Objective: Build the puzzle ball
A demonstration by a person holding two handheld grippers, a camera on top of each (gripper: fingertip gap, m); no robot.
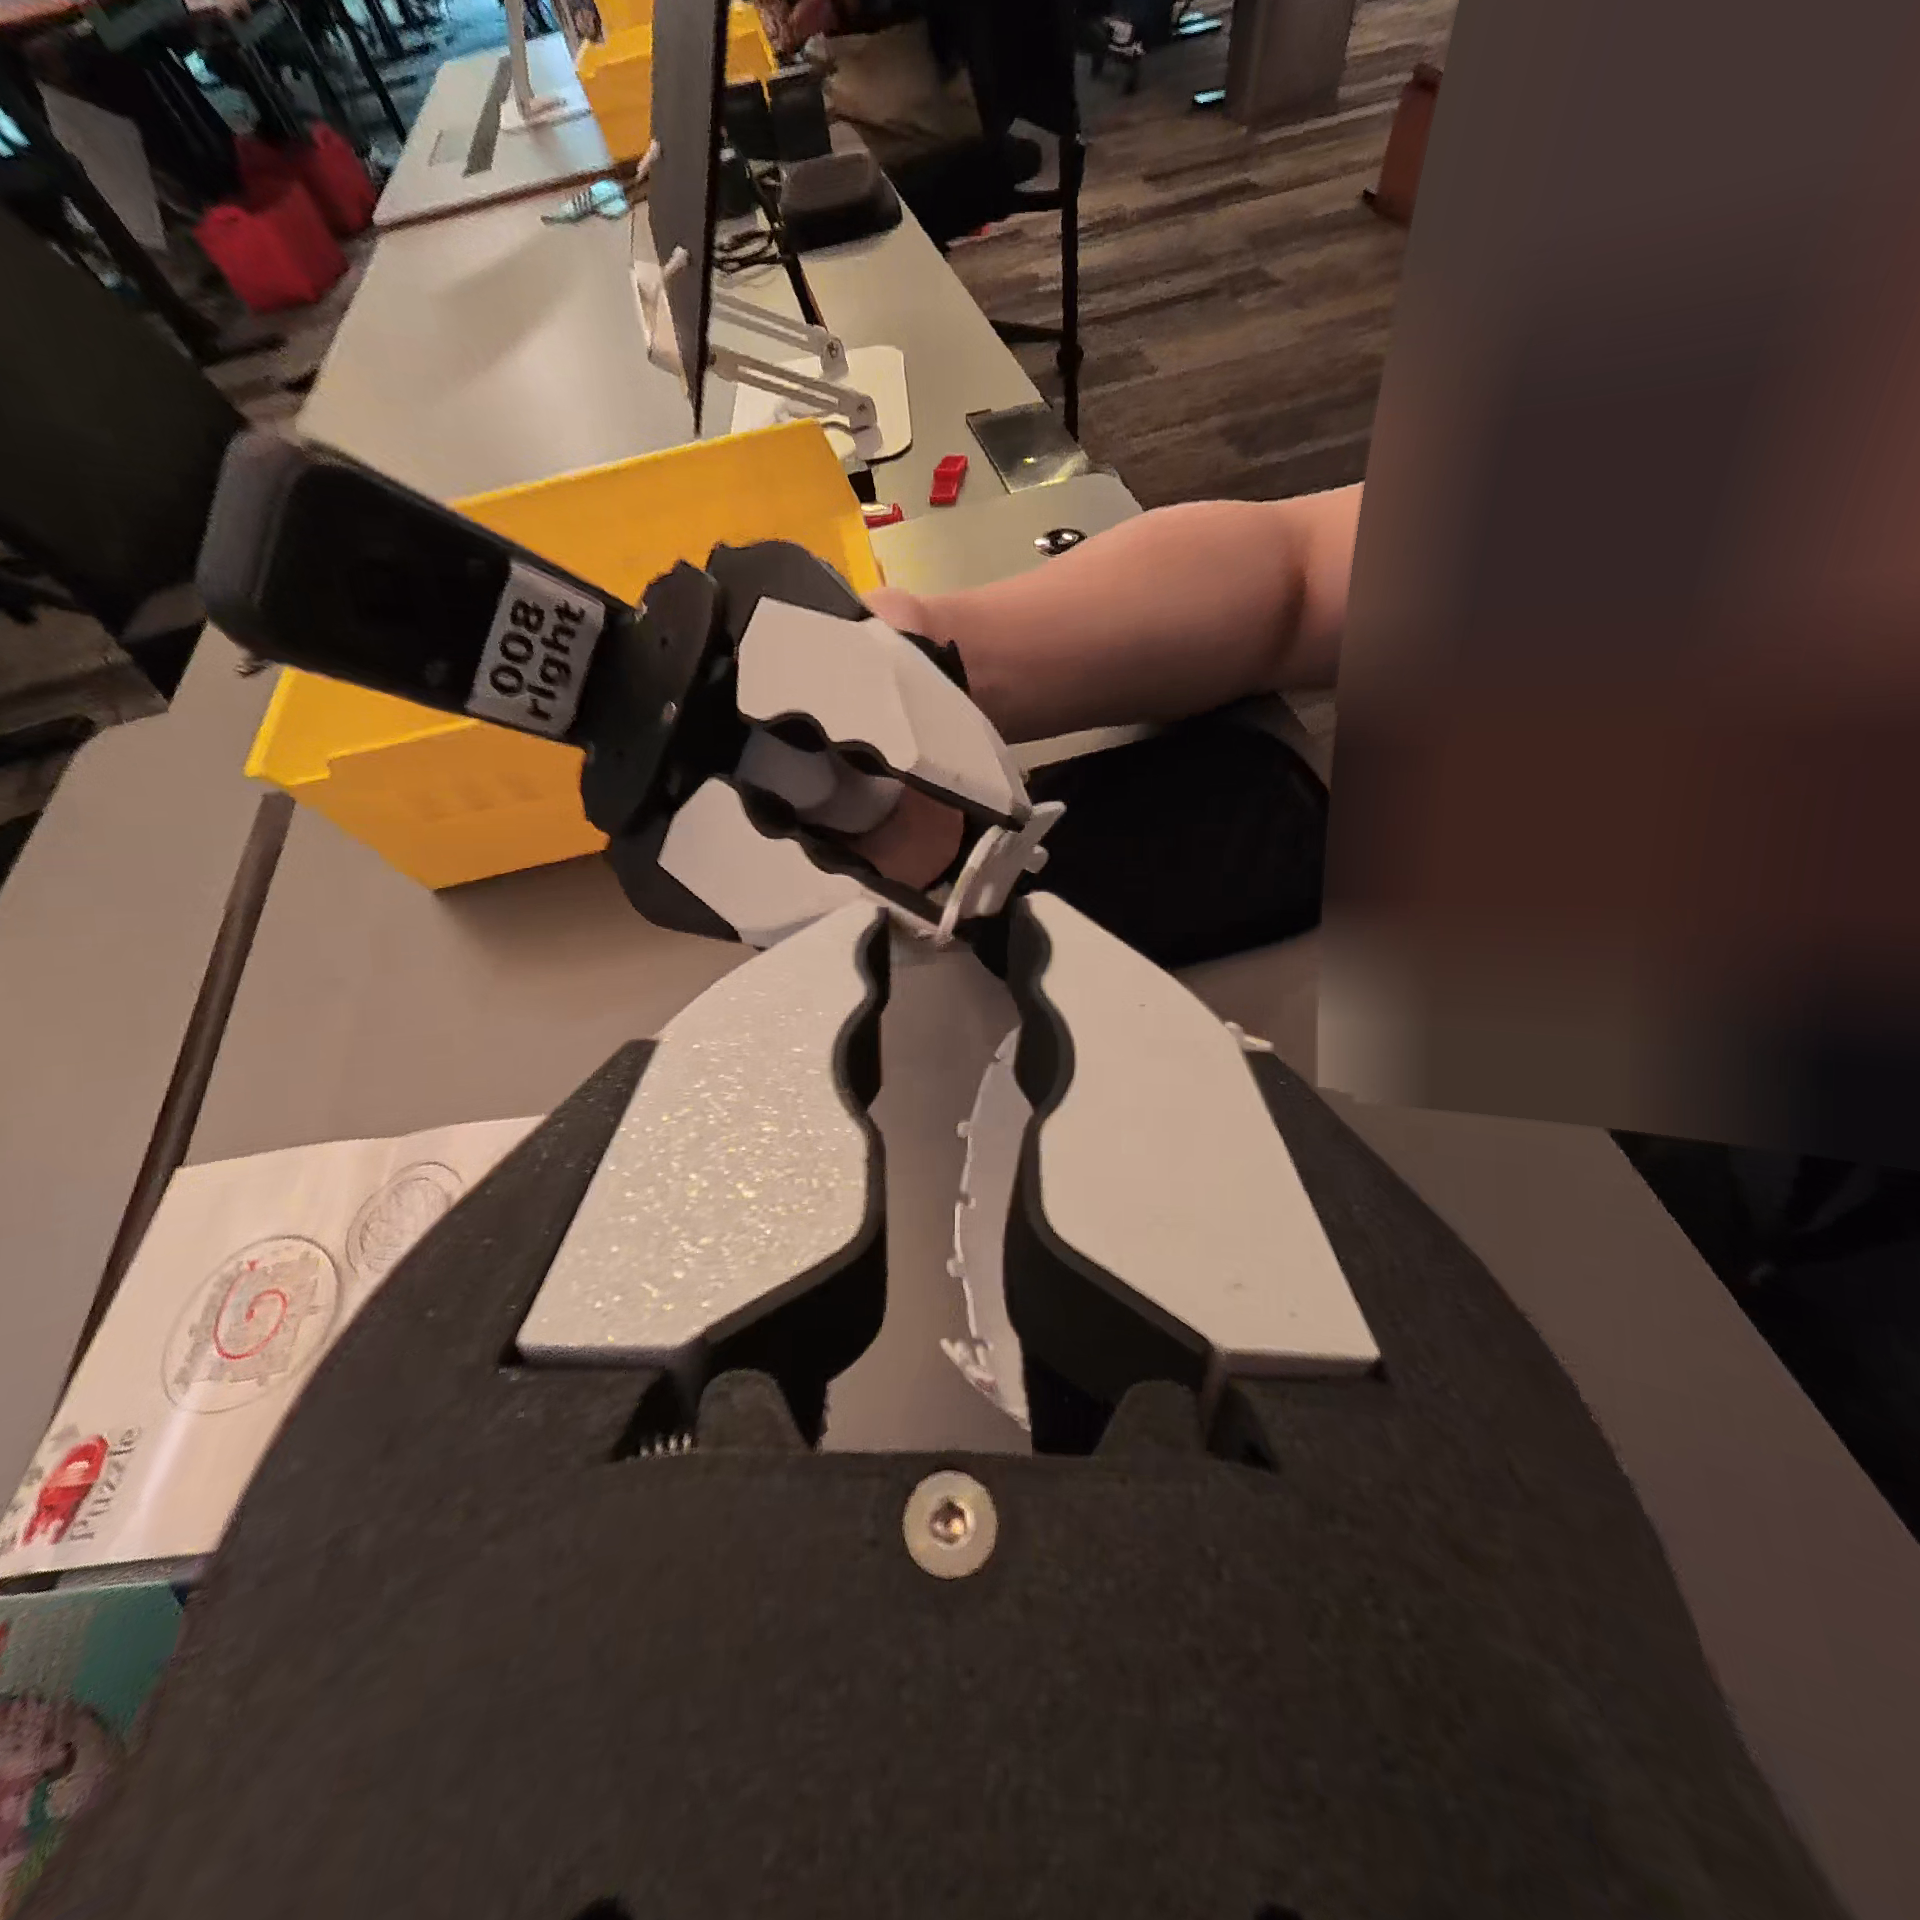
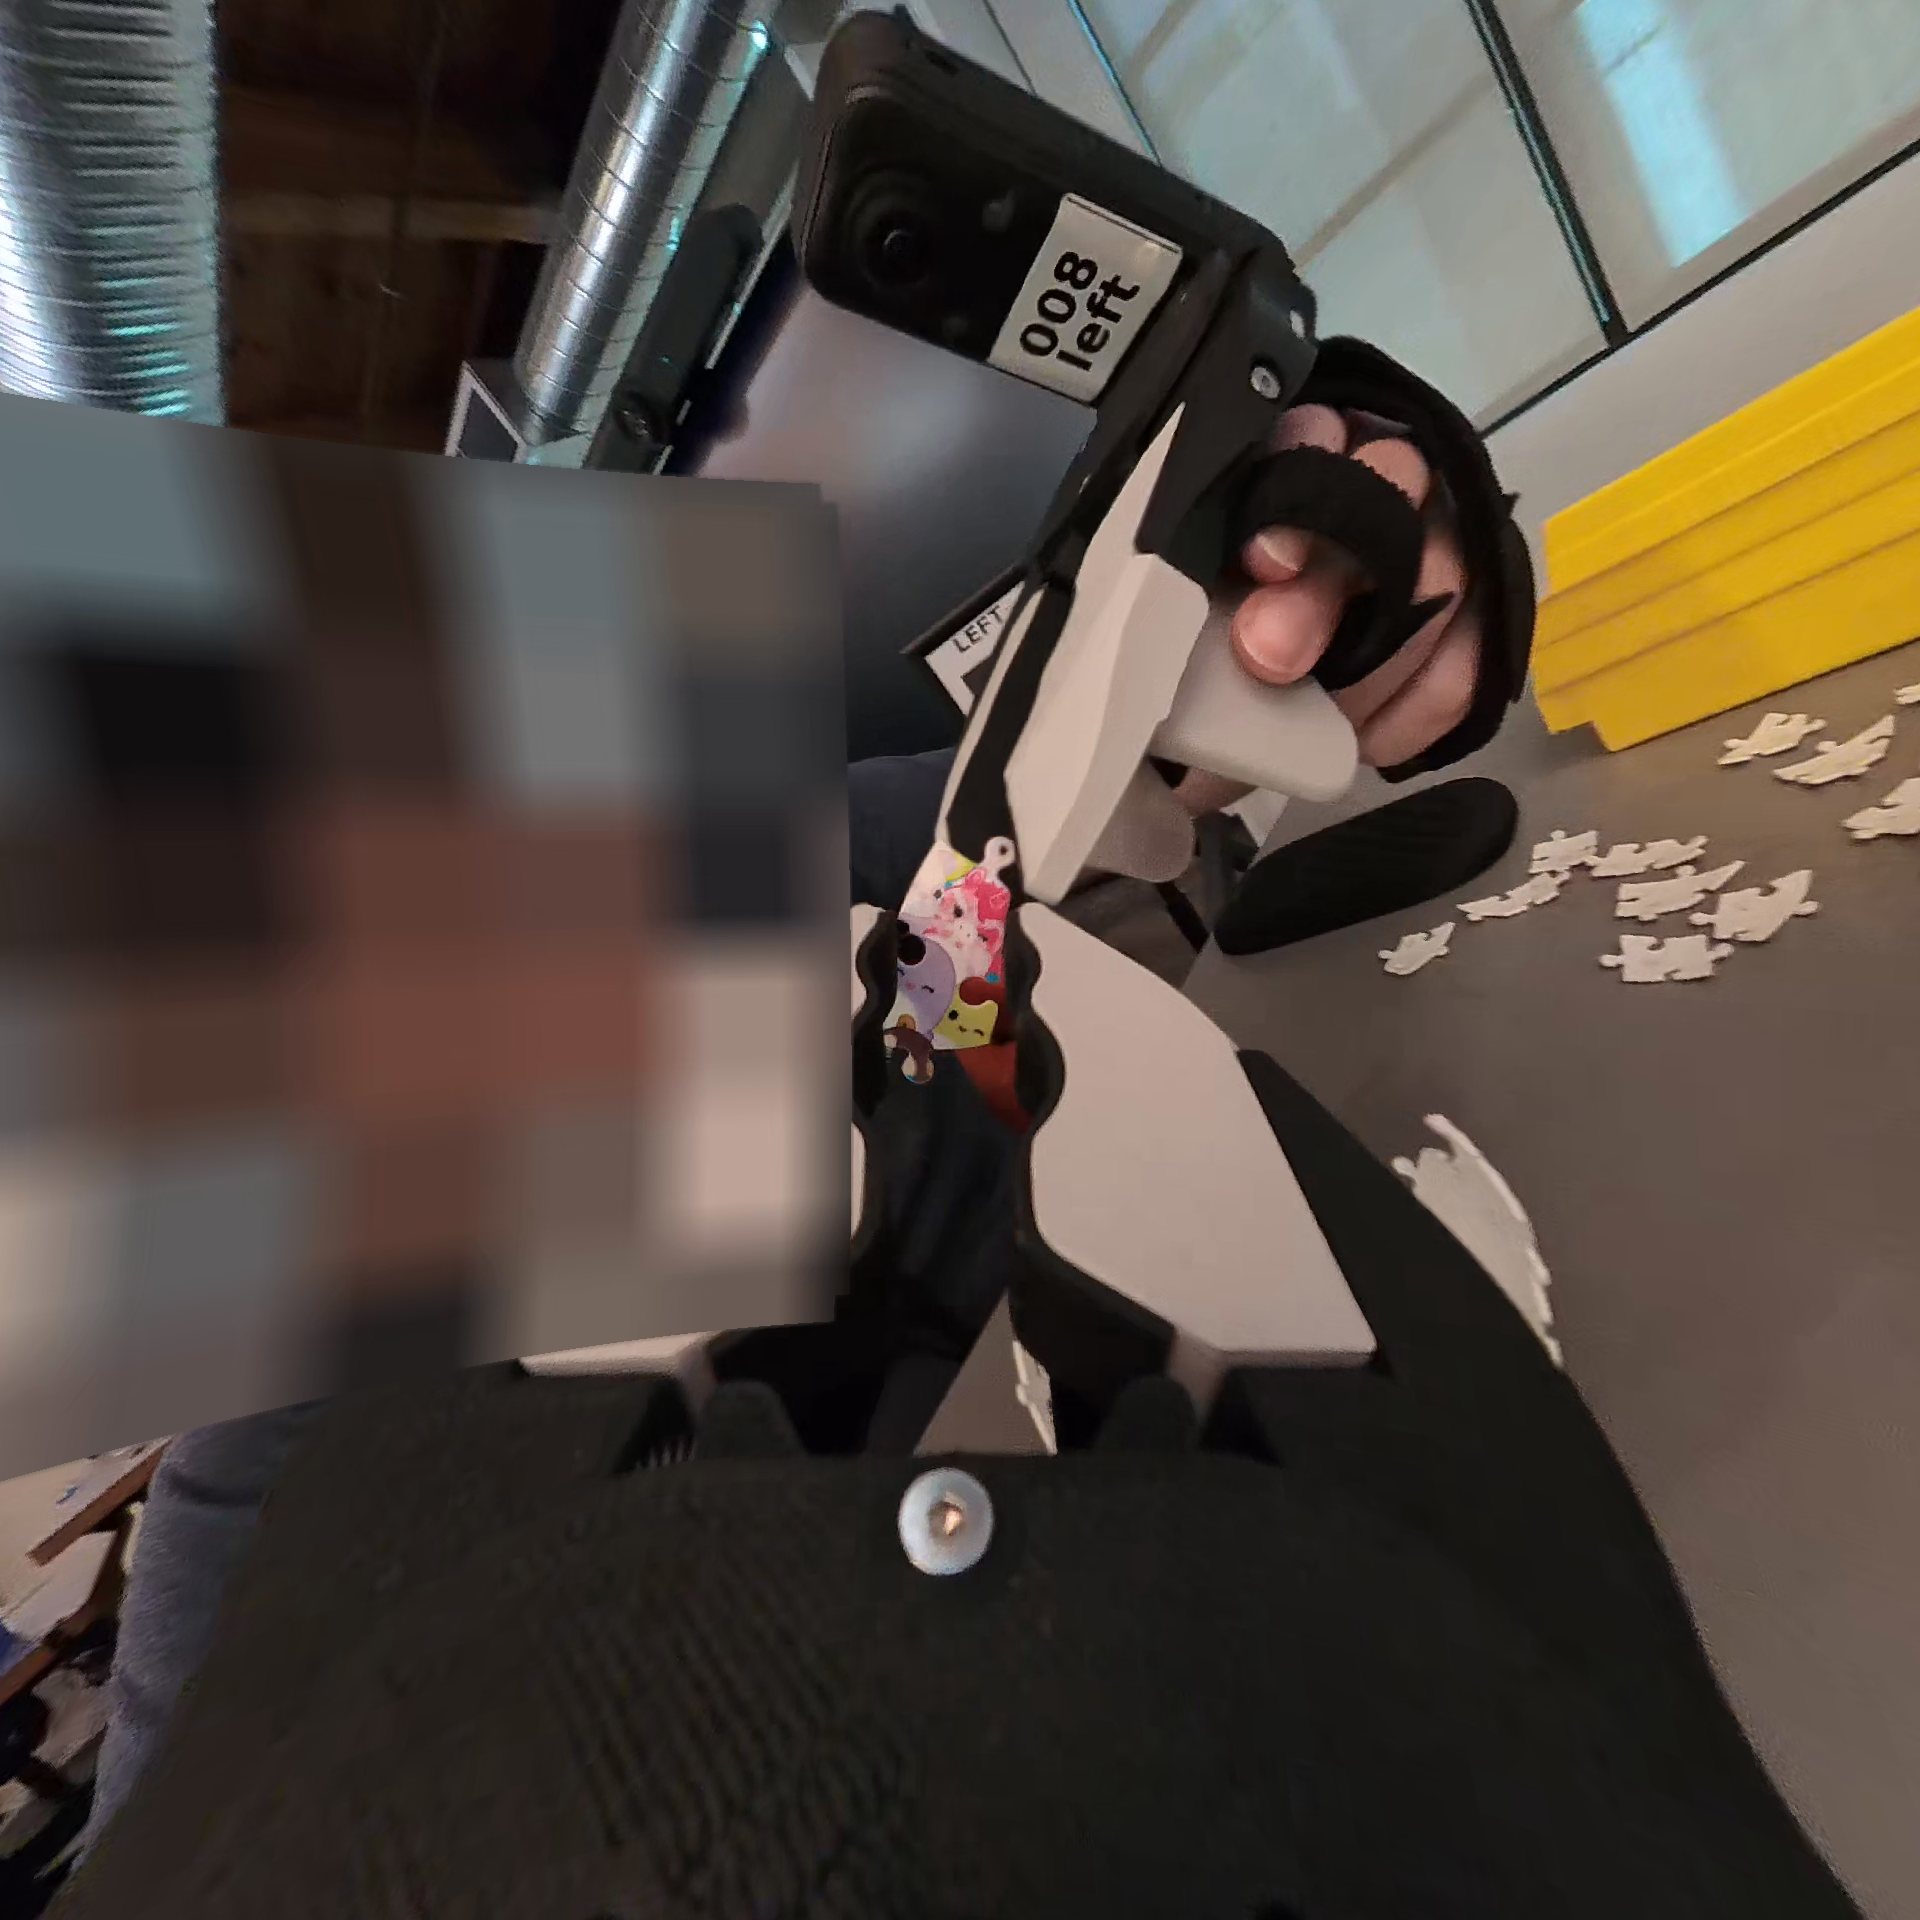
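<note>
Two tongs meet above the counter (image 1: 436, 997): right tongs (image 1: 987, 862) clamp a thin puzzle piece (image 1: 1000, 868), left tongs (image 1: 951, 935) pinch the curved assembled shell (image 1: 987, 1226). Light, bendy plastic; grip edges, press gently.

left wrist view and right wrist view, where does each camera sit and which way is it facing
Left wrist view: sits on the left gripper, looking down along its fingers over the grey table toward a yellow bin; the right gripper and a forearm show.
Right wrist view: sits on the right gripper, tilted upward toward ceiling ducts and windows; the left gripper and the hand holding it show.
Shared: both grippers meeting tip to tip at the puzzle section, and the yellow bin.
</note>
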